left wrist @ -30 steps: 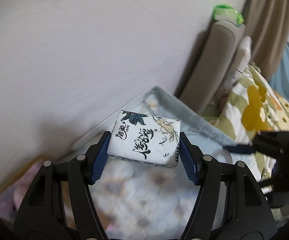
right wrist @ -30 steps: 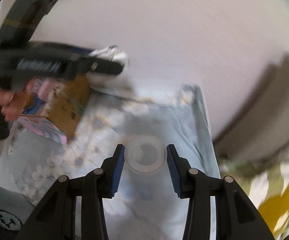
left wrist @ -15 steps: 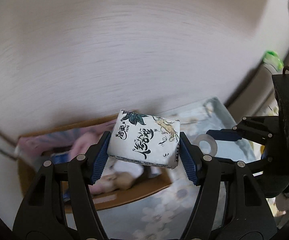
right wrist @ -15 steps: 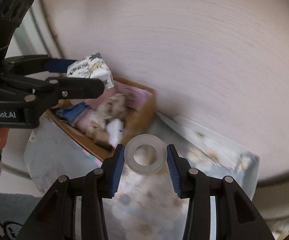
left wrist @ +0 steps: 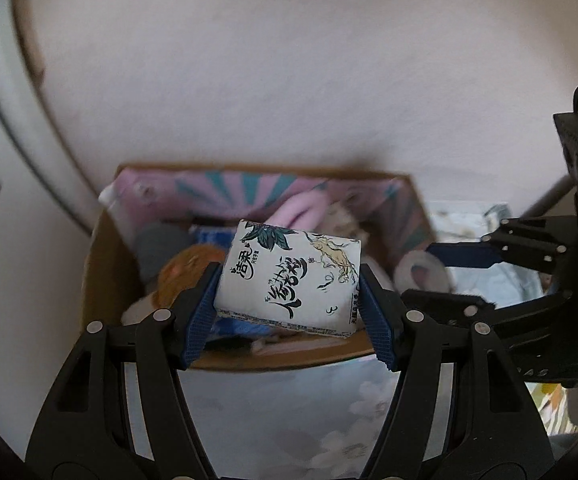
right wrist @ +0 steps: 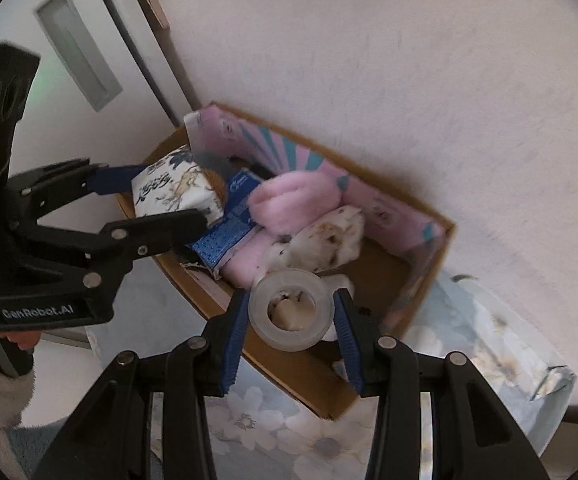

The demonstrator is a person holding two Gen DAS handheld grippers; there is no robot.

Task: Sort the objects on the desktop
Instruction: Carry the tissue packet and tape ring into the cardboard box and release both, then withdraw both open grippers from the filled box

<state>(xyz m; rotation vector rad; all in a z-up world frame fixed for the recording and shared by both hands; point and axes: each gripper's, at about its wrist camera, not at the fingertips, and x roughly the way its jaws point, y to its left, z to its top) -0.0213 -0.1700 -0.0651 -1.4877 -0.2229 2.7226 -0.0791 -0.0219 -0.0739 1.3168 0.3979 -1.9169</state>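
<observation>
Both loads hang over the open box (right wrist: 429,256), ready for dropping: the left tool (left wrist: 289,292) pinching a tissue pack (left wrist: 289,276) at frame centre, the right tool (right wrist: 291,316) clamping a tape roll (right wrist: 291,308).

Looks like a home: floral cloth (right wrist: 273,420) at the bottom, cardboard box (right wrist: 429,264) of soft household oddments against a plain wall (right wrist: 369,60), white door (right wrist: 49,40) upper left.

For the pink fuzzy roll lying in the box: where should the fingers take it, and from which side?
Probably from above, fingers across the pink roll's rounded middle: it lies on top of the pile in the cardboard box, whose walls and the blue packet block its sides.
</observation>
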